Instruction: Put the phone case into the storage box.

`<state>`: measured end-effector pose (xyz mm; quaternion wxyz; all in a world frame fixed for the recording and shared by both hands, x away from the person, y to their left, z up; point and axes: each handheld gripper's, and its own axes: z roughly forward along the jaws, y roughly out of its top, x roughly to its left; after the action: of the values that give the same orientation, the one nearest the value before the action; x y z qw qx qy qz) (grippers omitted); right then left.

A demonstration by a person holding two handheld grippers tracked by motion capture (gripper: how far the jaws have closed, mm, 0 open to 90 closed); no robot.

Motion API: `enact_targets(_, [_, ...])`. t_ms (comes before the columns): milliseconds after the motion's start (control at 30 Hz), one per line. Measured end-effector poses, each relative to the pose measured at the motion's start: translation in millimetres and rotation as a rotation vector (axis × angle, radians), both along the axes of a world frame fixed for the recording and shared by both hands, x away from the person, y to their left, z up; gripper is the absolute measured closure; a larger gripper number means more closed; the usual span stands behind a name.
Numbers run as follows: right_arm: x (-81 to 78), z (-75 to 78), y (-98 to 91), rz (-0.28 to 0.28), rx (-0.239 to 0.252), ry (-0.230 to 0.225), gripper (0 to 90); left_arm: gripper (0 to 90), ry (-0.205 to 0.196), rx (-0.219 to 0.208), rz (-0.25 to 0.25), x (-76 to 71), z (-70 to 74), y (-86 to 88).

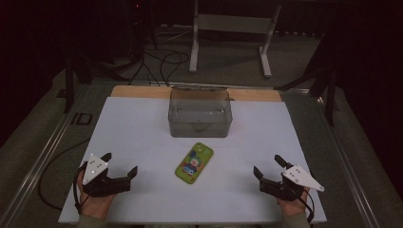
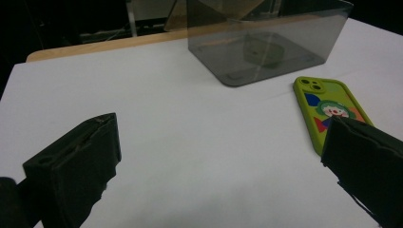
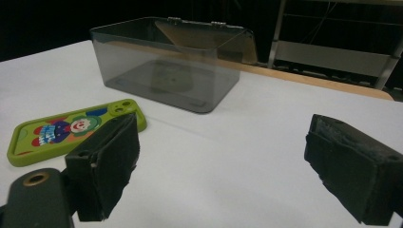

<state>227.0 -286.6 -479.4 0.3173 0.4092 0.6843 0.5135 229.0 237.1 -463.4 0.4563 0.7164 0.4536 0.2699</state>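
On the white sheet (image 1: 142,123) that covers my desk (image 1: 138,91), a green phone (image 1: 194,163) lies flat with its cartoon-clown back facing up, roughly midway between my two hands and a little nearer to me than the box. Behind it, toward the far edge of the sheet, stands a smoky transparent box (image 1: 200,114), its hinged lid tipped up at the back; I see nothing inside it. My left tool (image 1: 119,164) rests low at the near left corner of the sheet, jaws spread wide with nothing between them; from its own camera the phone (image 2: 330,111) sits just past the right jaw, not touching it that I can tell, and the box (image 2: 266,42) is farther off. My right tool (image 1: 267,166) sits at the near right corner, also released and empty, jaws well apart; along its jaws I see the phone (image 3: 71,130) off to the left and the box (image 3: 173,64) beyond
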Motion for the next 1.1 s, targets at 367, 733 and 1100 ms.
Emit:
enact_targets(367, [-0.2, -0.9, 0.8, -0.007, -0.01, -0.002, 11.1, 0.2, 0.051, 0.04, -0.015, 17.0, 5.0, -18.3])
enact_targets(733, [-0.3, -1.3, 0.1, -0.015, -0.011, -0.005, 10.8, 0.2, 0.077, 0.08, -0.037, 28.9, 8.0, -36.2])
enact_targets(1100, [0.5, -2.1, -0.8, -0.023, -0.01, 0.001, 10.8, 0.2, 0.114, 0.115, -0.066, 43.3, 9.7, -59.0])
